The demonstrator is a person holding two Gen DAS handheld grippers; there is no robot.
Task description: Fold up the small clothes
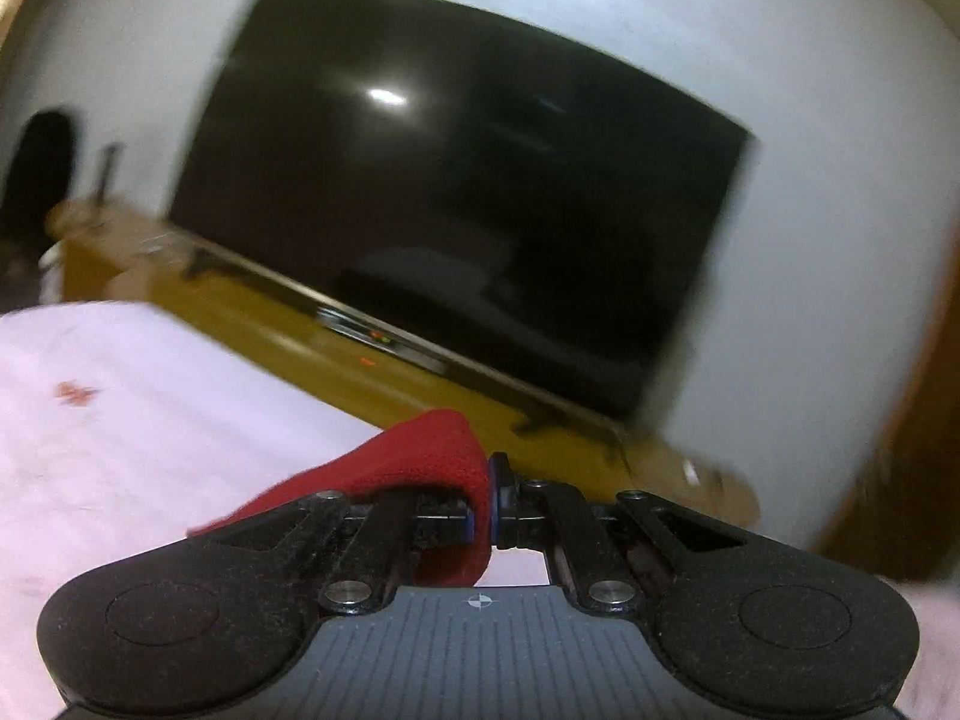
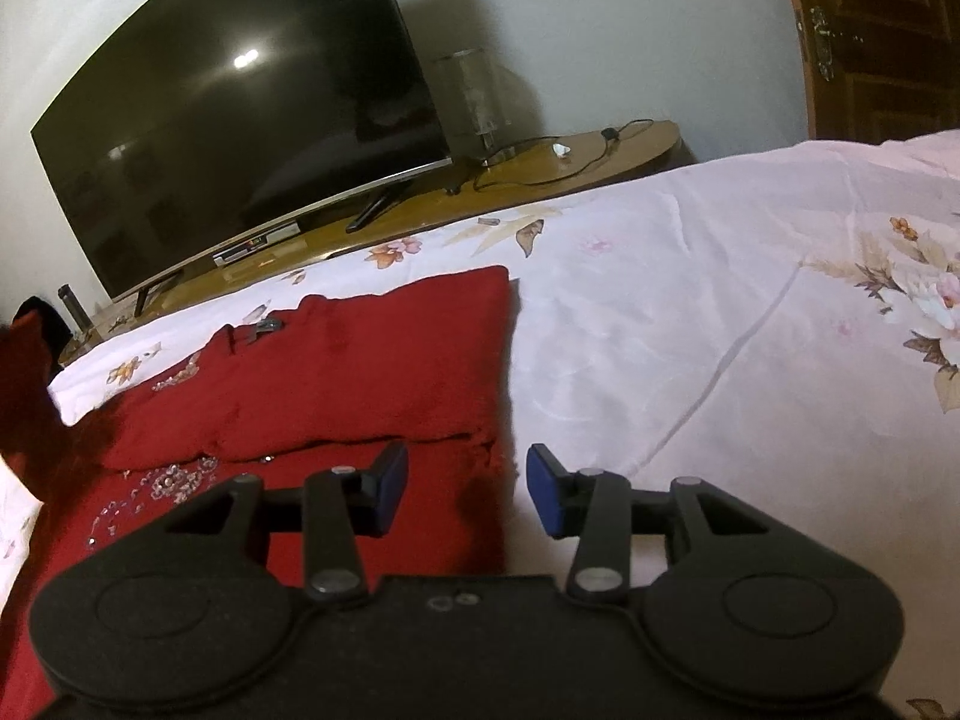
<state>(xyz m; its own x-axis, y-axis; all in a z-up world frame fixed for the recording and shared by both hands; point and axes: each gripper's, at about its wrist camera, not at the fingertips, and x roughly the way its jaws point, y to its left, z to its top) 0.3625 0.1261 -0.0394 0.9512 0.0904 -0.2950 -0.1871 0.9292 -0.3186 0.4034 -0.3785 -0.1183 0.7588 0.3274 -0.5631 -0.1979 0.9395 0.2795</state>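
A small red garment (image 2: 336, 384) with clear beads lies partly folded on the floral bedsheet (image 2: 720, 324). My right gripper (image 2: 468, 492) is open and empty, just above the garment's right edge. In the left wrist view my left gripper (image 1: 483, 507) is shut on a corner of the red garment (image 1: 420, 456) and holds it lifted above the sheet (image 1: 120, 420). The lifted red cloth also shows at the far left of the right wrist view (image 2: 24, 384). The left view is blurred by motion.
A large dark TV (image 2: 240, 114) stands on a long wooden cabinet (image 2: 540, 162) past the bed's far edge, with cables and a glass lamp (image 2: 474, 96) on it. A wooden door (image 2: 882, 36) is at the right.
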